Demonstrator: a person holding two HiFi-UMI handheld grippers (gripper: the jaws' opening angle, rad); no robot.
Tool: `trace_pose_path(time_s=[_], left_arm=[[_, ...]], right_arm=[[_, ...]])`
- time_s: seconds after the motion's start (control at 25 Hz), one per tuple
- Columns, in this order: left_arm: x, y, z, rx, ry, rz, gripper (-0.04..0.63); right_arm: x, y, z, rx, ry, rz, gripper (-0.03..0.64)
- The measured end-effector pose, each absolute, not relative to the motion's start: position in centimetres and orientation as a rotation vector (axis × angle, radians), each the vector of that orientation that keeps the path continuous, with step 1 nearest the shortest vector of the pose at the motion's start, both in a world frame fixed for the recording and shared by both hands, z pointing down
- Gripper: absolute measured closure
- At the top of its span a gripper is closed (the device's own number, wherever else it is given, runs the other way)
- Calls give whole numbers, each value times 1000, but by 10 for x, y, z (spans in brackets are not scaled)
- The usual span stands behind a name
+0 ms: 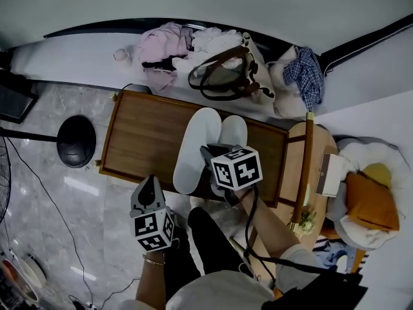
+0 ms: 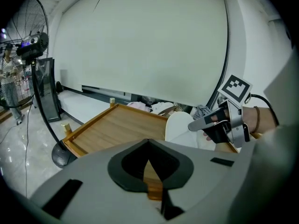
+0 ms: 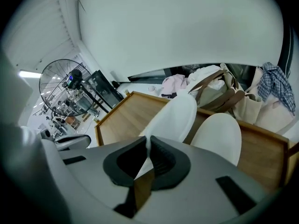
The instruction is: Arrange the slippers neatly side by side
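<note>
Two white slippers lie side by side on the low wooden table [image 1: 139, 137], toes pointing away from me. The left slipper [image 1: 195, 148] is longer in view and its heel overhangs the near edge; the right slipper [image 1: 234, 132] lies close beside it. My right gripper [image 1: 208, 152] is shut on the thin heel edge of the left slipper [image 3: 176, 115], with the right slipper [image 3: 218, 135] just to its right. My left gripper [image 1: 150, 183] hangs off the table's near edge, left of the slippers. Its jaws are shut with nothing between them [image 2: 148, 144].
A round black fan base [image 1: 76, 141] stands on the floor left of the table. Bags and heaped clothes [image 1: 222, 70] lie behind it on a white platform. A wooden chair [image 1: 303, 166] and an orange cushion [image 1: 369, 202] are at the right. My legs are close under the grippers.
</note>
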State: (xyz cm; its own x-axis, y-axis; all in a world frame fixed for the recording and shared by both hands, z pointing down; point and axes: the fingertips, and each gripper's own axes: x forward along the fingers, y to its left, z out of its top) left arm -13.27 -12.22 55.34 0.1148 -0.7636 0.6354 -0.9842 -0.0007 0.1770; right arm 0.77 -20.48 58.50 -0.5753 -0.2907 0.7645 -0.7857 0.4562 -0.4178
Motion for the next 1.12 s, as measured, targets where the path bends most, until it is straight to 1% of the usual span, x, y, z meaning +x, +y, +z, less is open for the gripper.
trace_pose_path(time_s=[0.44, 1.12], left_arm=[[-113, -126, 564, 1825, -1672, 514, 588], [-117, -133, 579, 1820, -1646, 531, 588]], right_arm=[[13, -210, 605, 845, -2071, 828, 577], [12, -214, 621, 866, -2022, 807, 577]])
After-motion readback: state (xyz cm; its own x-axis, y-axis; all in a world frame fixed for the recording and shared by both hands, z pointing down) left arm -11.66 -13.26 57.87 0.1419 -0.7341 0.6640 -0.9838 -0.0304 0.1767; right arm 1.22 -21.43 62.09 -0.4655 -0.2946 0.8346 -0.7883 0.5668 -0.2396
